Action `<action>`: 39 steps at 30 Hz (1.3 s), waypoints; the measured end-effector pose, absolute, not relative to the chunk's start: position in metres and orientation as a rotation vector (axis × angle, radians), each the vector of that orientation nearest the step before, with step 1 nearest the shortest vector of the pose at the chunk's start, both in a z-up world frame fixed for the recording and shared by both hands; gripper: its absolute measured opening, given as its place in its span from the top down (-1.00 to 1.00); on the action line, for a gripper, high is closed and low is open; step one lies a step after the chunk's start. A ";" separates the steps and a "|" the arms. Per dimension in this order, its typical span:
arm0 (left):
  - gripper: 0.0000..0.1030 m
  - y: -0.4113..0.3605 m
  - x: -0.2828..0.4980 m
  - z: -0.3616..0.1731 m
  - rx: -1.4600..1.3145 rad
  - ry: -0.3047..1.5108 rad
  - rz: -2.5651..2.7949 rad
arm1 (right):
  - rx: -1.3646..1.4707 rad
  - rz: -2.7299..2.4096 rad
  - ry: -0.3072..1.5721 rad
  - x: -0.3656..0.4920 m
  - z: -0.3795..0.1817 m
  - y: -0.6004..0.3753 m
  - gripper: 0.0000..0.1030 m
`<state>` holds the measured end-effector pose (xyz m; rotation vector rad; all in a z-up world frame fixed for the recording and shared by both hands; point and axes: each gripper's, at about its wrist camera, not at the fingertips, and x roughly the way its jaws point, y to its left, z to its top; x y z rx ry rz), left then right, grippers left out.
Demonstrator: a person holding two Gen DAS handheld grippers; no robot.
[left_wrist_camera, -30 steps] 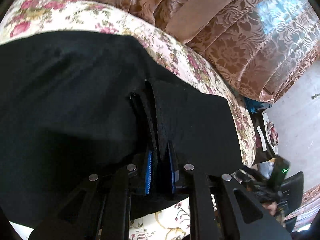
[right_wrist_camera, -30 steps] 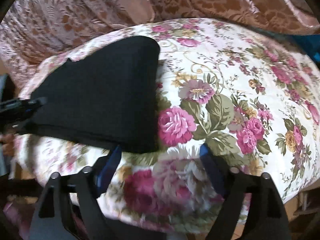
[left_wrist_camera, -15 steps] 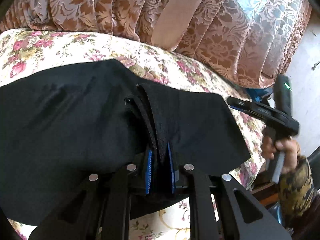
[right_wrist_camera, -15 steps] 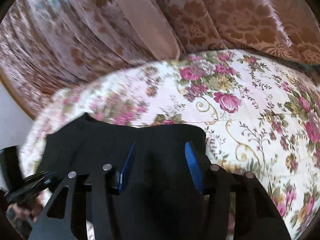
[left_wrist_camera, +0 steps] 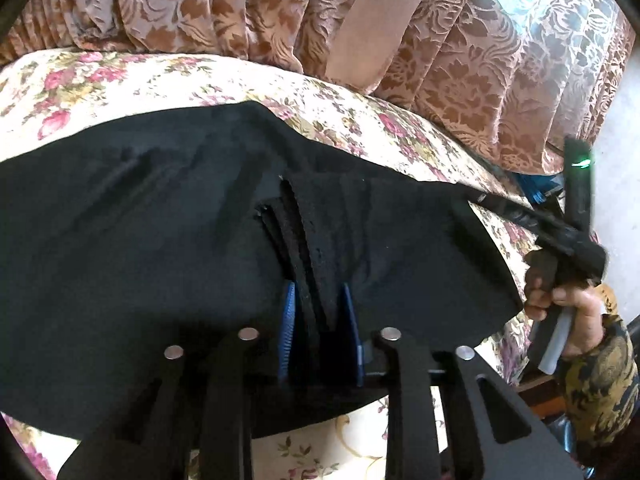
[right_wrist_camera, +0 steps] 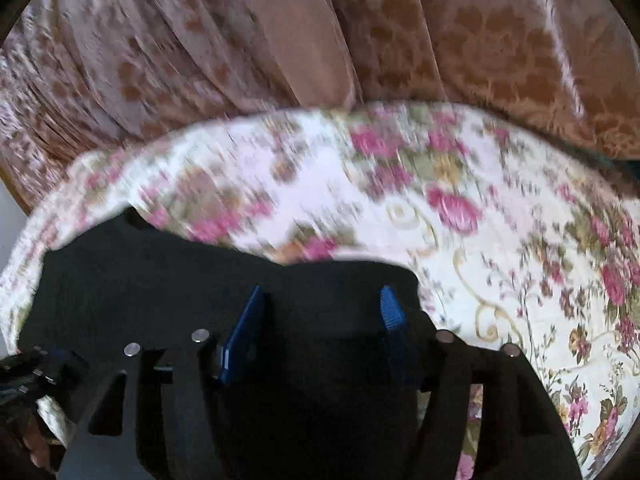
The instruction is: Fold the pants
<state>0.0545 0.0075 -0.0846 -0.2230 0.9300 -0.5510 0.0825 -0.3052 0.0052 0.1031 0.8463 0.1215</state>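
Black pants (left_wrist_camera: pixel 132 240) lie folded on the floral bedspread (left_wrist_camera: pixel 120 80). My left gripper (left_wrist_camera: pixel 318 312) straddles a raised ridge of the pants' edge. Its jaws are opening, and a slim gap shows between the cloth and the right blue pad (left_wrist_camera: pixel 348 320). In the right wrist view, the pants (right_wrist_camera: pixel 160 280) fill the lower left. My right gripper (right_wrist_camera: pixel 320 312) hovers over their right end, jaws opening, with flat cloth beneath and between the blue pads (right_wrist_camera: pixel 246 320). From the left wrist view, the right gripper (left_wrist_camera: pixel 500 208) reaches the pants' far right corner, held by a hand (left_wrist_camera: pixel 564 308).
Brown patterned curtains (left_wrist_camera: pixel 440 60) hang right behind the bed. The bedspread (right_wrist_camera: pixel 480 240) stretches bare to the right of the pants. The bed's edge drops off at the right in the left wrist view, with dark clutter (left_wrist_camera: pixel 540 188) on the floor beyond.
The right gripper moved from the bare bedspread over the pants' end; its jaws narrowed, then widened a little. The left jaws eased apart around the cloth ridge.
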 end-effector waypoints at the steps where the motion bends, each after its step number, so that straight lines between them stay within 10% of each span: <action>1: 0.39 0.010 0.052 -0.083 -0.221 0.923 -0.542 | 0.103 0.159 0.835 0.081 0.010 -0.298 -0.20; 7: 0.28 0.022 0.043 -0.079 -0.220 0.901 -0.508 | 0.139 0.482 0.933 0.093 0.007 -0.231 0.11; 39: -0.12 0.045 0.026 -0.072 -0.179 0.842 -0.360 | 0.023 0.567 0.956 0.012 0.004 -0.183 0.15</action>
